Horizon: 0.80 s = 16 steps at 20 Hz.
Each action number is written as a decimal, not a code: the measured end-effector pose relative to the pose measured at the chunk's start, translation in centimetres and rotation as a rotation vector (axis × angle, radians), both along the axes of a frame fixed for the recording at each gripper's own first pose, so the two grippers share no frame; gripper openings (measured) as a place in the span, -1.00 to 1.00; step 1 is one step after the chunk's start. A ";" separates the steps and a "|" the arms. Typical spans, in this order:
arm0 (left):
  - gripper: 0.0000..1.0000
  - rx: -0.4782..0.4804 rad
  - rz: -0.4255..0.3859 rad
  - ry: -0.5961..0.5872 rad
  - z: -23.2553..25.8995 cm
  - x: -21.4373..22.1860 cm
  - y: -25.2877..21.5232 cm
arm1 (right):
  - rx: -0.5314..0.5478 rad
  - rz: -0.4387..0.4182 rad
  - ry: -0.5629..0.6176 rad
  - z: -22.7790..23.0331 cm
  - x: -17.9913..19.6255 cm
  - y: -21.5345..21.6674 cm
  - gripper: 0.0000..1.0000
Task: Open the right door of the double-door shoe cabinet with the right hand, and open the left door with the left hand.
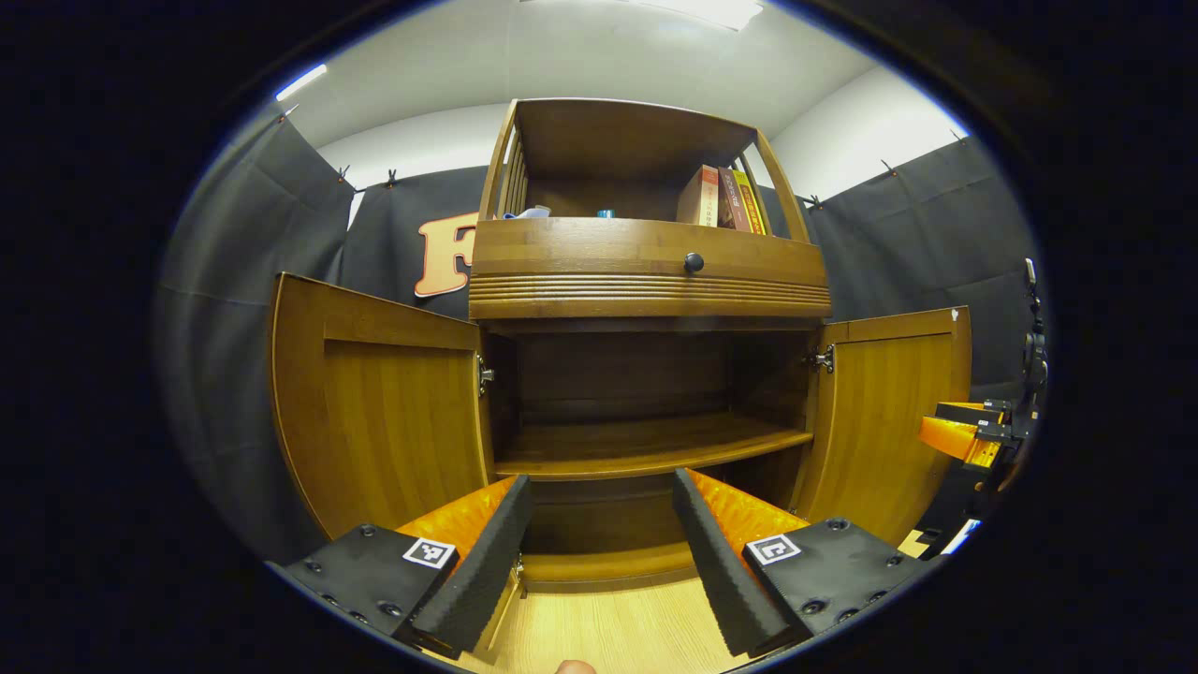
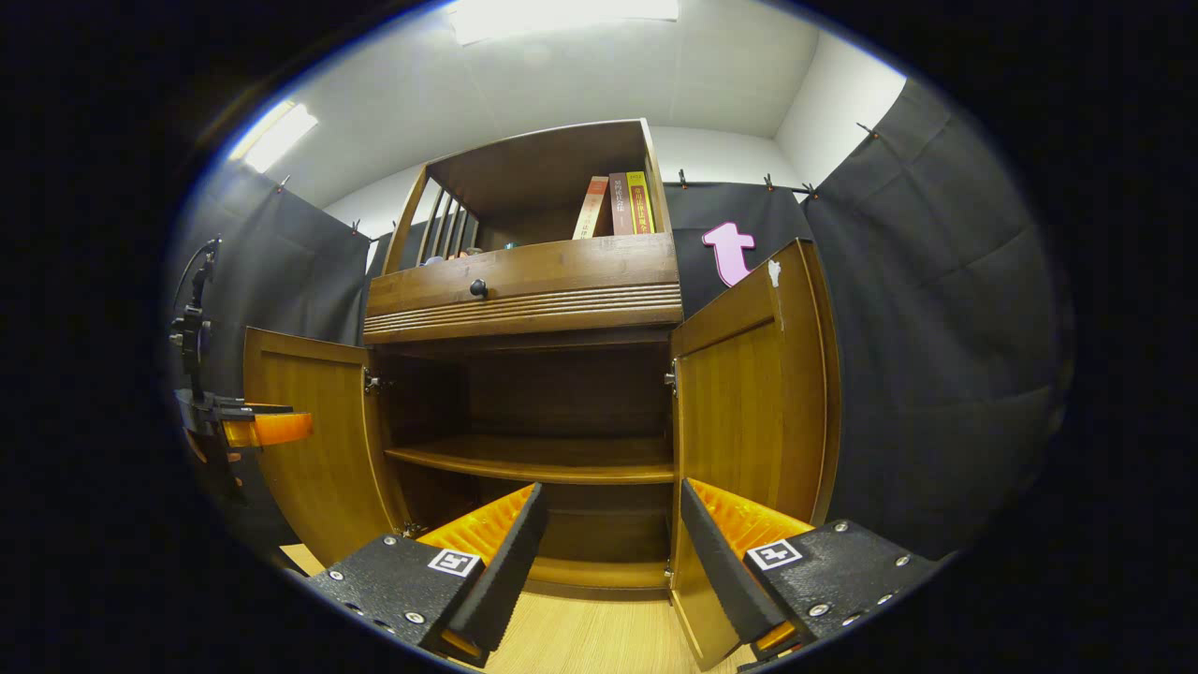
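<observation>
Left gripper view: the shoe cabinet [image 1: 646,393] stands ahead, its left door [image 1: 374,412] and right door [image 1: 889,412] both swung wide. Before it, the left tool [image 1: 604,524] gapes empty; the right tool [image 2: 608,543] likewise, beside the right door.

From low and close, we look up into the open brown wooden double-door shoe cabinet [image 1: 646,281]: left gripper view head-on, right gripper view from its right; both share its inner shelf [image 2: 533,459].
</observation>
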<state>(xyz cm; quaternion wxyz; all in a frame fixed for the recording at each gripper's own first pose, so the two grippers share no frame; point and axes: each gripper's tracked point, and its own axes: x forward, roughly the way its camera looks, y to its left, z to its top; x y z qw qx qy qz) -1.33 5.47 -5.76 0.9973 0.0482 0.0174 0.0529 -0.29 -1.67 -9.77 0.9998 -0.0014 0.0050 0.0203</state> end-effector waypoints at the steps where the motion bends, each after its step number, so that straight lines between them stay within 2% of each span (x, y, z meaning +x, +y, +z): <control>1: 0.92 -0.001 -0.003 0.001 0.0 0.0 -0.1 | 0.003 0.000 0.001 -0.1 -0.1 -0.1 0.53; 4: 0.93 0.001 -0.007 0.001 0.0 0.2 -0.3 | 0.006 -0.003 0.000 -0.1 -0.2 -0.3 0.53; 5: 0.94 0.005 -0.007 0.000 0.0 0.1 -0.4 | 0.005 -0.004 -0.002 0.0 -0.1 -0.4 0.99; 6: 0.95 0.009 -0.004 -0.001 0.0 0.0 -0.5 | 0.004 -0.005 -0.003 0.0 -0.2 -0.4 0.53; 7: 0.95 0.015 -0.002 -0.001 0.0 0.0 -0.5 | 0.005 -0.006 -0.004 0.0 -0.1 -0.5 0.99; 9: 0.96 0.026 0.000 -0.002 -0.1 0.1 -0.6 | 0.007 -0.006 -0.004 0.0 -0.1 -0.5 0.53; 10: 0.96 0.028 0.000 -0.003 -0.1 0.1 -0.6 | 0.007 -0.005 -0.003 -0.1 -0.1 -0.6 0.76; 11: 0.96 0.029 -0.001 -0.003 -0.1 0.0 -0.8 | 0.006 -0.006 -0.003 -0.1 -0.1 -0.6 0.53; 12: 0.95 0.028 -0.002 -0.003 -0.2 0.1 -0.8 | 0.005 -0.006 -0.002 -0.2 -0.1 -0.6 0.55; 13: 0.95 0.027 -0.001 -0.003 -0.2 0.0 -0.8 | 0.005 -0.005 -0.001 -0.3 0.0 -0.6 0.99; 14: 0.95 0.026 0.000 -0.003 -0.2 0.0 -0.8 | 0.005 -0.004 0.000 -0.3 0.1 -0.6 0.99; 16: 0.94 0.020 0.006 -0.006 -0.2 0.0 -0.5 | 0.007 -0.002 0.002 -0.5 0.0 -0.5 0.55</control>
